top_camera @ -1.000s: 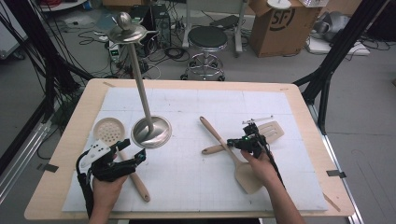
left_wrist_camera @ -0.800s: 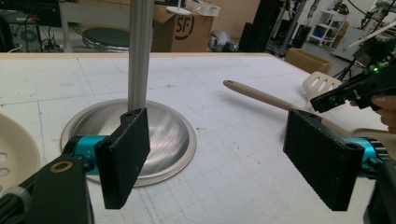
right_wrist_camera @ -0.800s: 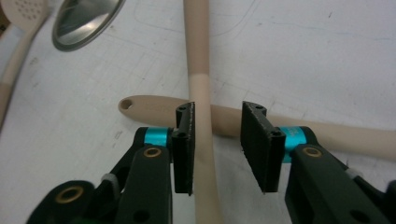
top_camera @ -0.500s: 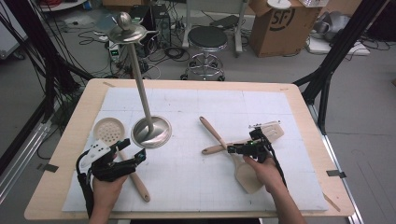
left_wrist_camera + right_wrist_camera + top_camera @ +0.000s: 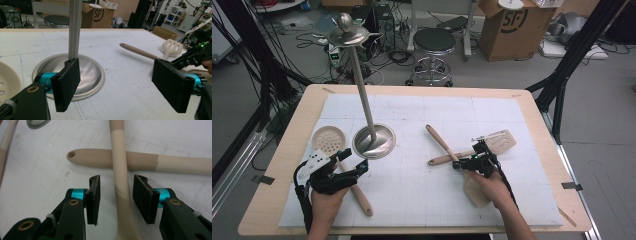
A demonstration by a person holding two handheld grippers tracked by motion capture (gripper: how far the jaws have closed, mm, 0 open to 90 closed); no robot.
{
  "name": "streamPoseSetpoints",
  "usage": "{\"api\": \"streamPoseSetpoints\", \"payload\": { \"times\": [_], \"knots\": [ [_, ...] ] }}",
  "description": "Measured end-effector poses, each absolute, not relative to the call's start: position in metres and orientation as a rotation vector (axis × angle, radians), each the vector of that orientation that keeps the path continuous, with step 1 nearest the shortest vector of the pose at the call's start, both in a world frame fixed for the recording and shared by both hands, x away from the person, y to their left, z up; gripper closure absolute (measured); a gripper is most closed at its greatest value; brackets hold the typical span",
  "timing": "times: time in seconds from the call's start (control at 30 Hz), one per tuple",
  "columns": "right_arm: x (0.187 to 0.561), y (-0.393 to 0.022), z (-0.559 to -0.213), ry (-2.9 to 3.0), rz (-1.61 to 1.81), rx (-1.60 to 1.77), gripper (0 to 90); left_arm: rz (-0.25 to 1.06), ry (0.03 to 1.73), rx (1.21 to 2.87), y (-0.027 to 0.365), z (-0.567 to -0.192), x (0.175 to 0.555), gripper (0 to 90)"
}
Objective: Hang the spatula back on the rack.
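Observation:
Two beige utensils lie crossed on the white mat (image 5: 412, 200). A slotted turner (image 5: 500, 141) points its handle left. Over it lies a spatula's handle (image 5: 441, 142) (image 5: 120, 167), whose head (image 5: 476, 194) is partly under the right hand. My right gripper (image 5: 466, 156) (image 5: 117, 180) straddles that handle. Its jaws widened and have just been closing a little, with the pads clear of the handle on both sides. My left gripper (image 5: 354, 161) (image 5: 116, 67) stands wide open and bare in front of the metal stand's round base (image 5: 373, 141) (image 5: 87, 72).
The stand's tall pole (image 5: 362, 90) rises to a hooked top (image 5: 347, 32). A round perforated skimmer (image 5: 328, 140) lies left of the base, its handle running under the left gripper toward the front edge. A stool (image 5: 433, 42) and boxes stand beyond the table.
The right gripper's jaws stand wider apart than a second ago, and that hand has barely shifted. The left gripper and the utensils lie as before.

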State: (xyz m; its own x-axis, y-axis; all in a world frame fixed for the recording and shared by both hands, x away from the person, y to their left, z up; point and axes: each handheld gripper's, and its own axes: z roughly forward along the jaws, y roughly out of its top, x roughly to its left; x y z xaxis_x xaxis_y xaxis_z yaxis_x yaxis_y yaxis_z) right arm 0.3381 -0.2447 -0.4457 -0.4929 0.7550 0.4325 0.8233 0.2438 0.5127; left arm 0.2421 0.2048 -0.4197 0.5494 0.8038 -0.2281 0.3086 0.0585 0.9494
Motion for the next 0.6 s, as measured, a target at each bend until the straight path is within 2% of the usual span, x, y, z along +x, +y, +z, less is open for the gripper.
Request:
{"api": "streamPoseSetpoints", "payload": {
  "times": [0.33,0.5,0.6],
  "knots": [
    [0.335,-0.233,-0.444,-2.530,-1.030,-1.533,63.7,0.487,0.990,1.524,0.204,-0.420,0.243,23.5],
    [0.331,-0.228,-0.443,-2.637,-1.001,-1.550,76.0,0.488,0.990,1.525,0.203,-0.420,0.243,23.5],
    [0.329,-0.226,-0.443,-2.679,-0.992,-1.545,76.8,0.487,0.990,1.525,0.203,-0.420,0.243,23.6]
  ]
}}
